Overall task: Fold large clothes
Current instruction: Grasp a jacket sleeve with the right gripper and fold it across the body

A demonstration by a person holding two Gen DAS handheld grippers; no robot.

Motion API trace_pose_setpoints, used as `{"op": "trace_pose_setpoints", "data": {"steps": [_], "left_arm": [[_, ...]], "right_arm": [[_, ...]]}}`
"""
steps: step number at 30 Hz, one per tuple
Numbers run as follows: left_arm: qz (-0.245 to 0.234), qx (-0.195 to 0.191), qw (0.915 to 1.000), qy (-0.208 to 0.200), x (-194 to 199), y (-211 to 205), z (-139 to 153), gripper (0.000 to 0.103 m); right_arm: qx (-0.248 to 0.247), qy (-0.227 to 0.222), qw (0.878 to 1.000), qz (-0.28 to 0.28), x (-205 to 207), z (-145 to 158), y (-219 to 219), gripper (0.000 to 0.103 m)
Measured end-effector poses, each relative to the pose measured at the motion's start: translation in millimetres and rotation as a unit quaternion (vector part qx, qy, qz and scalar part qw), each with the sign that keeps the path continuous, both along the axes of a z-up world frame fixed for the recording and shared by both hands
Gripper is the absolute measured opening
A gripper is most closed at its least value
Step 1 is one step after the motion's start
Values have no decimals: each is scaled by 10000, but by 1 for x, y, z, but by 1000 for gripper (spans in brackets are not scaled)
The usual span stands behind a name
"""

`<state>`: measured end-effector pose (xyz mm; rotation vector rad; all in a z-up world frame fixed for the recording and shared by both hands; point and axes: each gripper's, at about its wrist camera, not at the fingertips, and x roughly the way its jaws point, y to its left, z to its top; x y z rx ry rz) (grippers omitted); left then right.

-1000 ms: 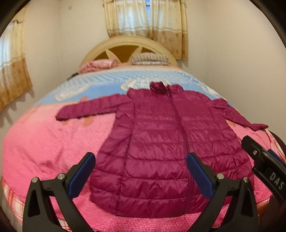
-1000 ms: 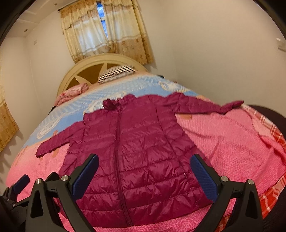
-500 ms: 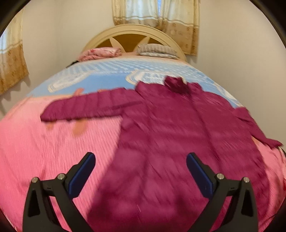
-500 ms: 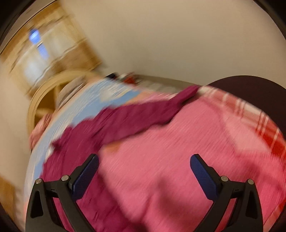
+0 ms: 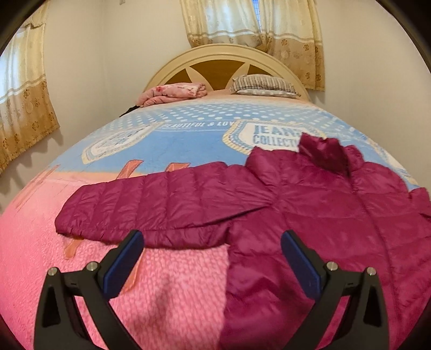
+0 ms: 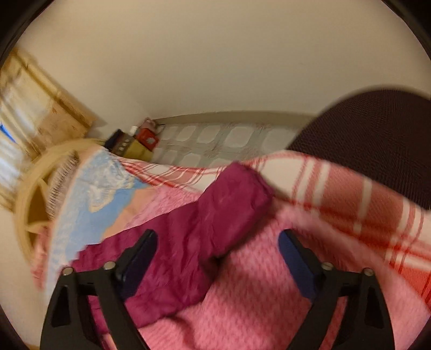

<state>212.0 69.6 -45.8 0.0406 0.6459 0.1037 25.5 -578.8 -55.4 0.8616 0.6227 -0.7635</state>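
Both tools are in my hands above the bed. On my left tool [image 5: 212, 258] the two fingers stand wide apart with nothing gripped; between them I see pink blanket [image 5: 167, 296] and the lower edge of one sleeve [image 5: 150, 207]. On my right tool [image 6: 218, 258] the jaws are closing but stand well apart, and the other sleeve [image 6: 212, 215] lies between them without either pad pressing on it, as far as the blurred view lets me judge.

From the left wrist view, the magenta quilted jacket [image 5: 336, 215] lies flat on the bed, front up, collar [image 5: 320, 150] toward the headboard [image 5: 223, 64]. Its near sleeve stretches out sideways across the pink blanket. From the right wrist view, the far sleeve runs out to the bed's edge, its cuff close to a red-and-white checked sheet [image 6: 350, 193].

Under the jacket's shoulders the cover turns blue [image 5: 188, 140] with printed lettering. Near the headboard sit a folded pink cloth [image 5: 172, 94] and a striped pillow [image 5: 264, 84]. Cream curtains [image 5: 253, 24] hang behind. Beyond the bed's far side I see a tiled floor [image 6: 229, 140], some boxes [image 6: 140, 140] and a dark rounded shape [image 6: 377, 134] I cannot identify.
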Motion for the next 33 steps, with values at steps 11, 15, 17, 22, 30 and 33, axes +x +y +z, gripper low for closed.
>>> {"op": "trace_pose_setpoints", "data": {"steps": [11,15,17,22,30,33], "left_arm": [[2,-402,9972,628,14,11,-28,103],[197,-796,9955,484,6,26,-26,103],[360,-998,9937,362,1,35,-25,103],[795,-1450,9862,28,-14,57,-23,103],[929,-1637,9821,-64,-15,65,-25,103],[970,-1667,9812,-47,-16,67,-26,103]], "right_arm": [[-986,1096,9888,212,9,4,0,9],[-1709,712,9814,501,14,51,35,8],[-2233,491,9694,898,26,88,72,8],[-2866,-263,9338,2128,63,160,182,7],[-2701,-938,8608,4211,135,159,376,7],[-2483,-873,8367,4803,153,123,436,7]]}}
